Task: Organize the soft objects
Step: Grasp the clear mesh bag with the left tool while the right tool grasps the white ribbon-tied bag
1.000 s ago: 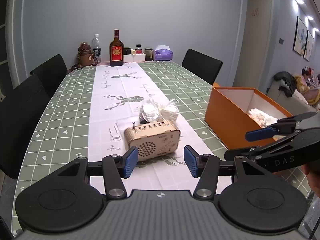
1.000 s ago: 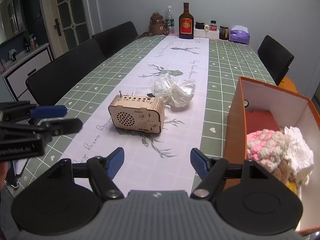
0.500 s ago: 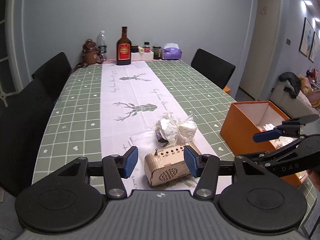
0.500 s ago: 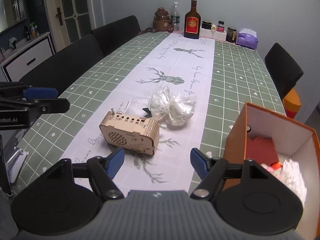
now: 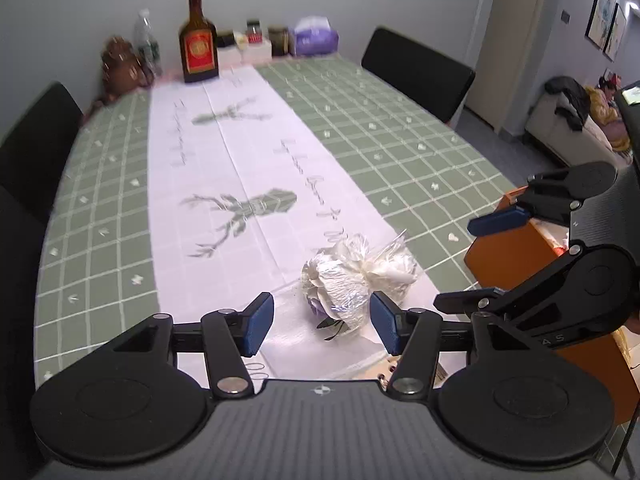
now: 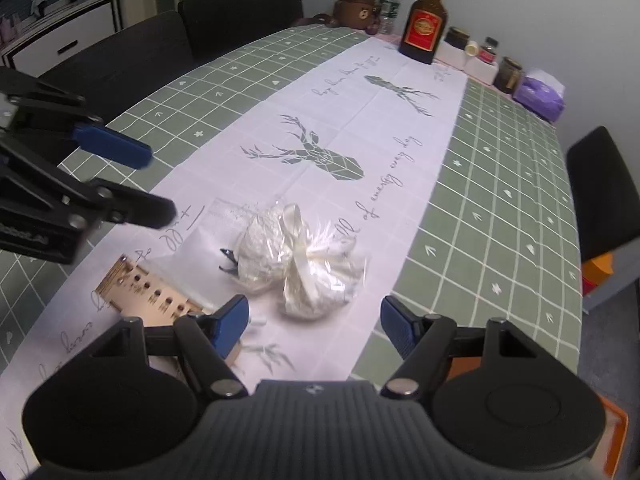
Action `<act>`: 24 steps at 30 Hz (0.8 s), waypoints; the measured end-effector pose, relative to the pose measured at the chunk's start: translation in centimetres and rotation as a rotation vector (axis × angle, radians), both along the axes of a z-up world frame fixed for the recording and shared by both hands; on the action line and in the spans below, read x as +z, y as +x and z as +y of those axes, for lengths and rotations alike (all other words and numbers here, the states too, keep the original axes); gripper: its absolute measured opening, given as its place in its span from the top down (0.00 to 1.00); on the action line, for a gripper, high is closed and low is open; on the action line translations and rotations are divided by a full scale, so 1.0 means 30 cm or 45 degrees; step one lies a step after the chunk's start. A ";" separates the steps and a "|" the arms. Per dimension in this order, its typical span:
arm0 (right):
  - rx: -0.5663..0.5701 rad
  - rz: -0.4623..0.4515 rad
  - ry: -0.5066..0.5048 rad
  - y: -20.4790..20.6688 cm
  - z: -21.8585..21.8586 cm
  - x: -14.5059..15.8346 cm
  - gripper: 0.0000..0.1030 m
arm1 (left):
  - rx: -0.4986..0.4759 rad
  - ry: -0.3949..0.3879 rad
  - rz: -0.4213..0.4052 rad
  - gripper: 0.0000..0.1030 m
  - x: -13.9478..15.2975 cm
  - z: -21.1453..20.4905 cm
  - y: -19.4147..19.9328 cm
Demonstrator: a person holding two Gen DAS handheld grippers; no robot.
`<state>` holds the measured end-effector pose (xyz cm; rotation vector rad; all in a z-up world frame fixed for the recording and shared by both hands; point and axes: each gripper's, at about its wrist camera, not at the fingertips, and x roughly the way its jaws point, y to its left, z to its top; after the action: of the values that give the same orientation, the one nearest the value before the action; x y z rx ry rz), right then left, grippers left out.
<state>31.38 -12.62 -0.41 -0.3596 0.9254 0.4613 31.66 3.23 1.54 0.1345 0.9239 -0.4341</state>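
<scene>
A white soft bundle wrapped in clear plastic with a ribbon lies on the white table runner; it also shows in the right wrist view. My left gripper is open and empty, just short of the bundle. My right gripper is open and empty, just in front of the bundle. The right gripper shows at the right of the left wrist view. The left gripper shows at the left of the right wrist view. The orange box stands to the right.
A wooden radio lies by my right gripper's left finger. A brown bottle, a water bottle, jars, a bear figure and a purple tissue pack stand at the table's far end. Black chairs surround the table.
Both grippers have moved forward over the radio toward the wrapped bundle, which is now close between their fingers. The radio has dropped out of the left wrist view. Both stay open.
</scene>
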 end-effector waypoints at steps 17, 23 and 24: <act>0.242 0.105 -0.104 0.219 0.122 -0.183 0.29 | -0.269 0.259 0.172 0.27 -0.282 -0.024 0.262; 0.243 0.158 -0.119 0.238 0.120 -0.226 0.39 | -0.294 0.272 0.131 0.25 -0.332 -0.041 0.274; 0.237 0.171 -0.113 0.242 0.114 -0.234 0.41 | -0.297 0.280 0.127 0.25 -0.340 -0.045 0.280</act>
<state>38.63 -9.19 -7.43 -0.5029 1.0493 0.6224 40.07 1.90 -8.66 0.4272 1.0581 -0.5578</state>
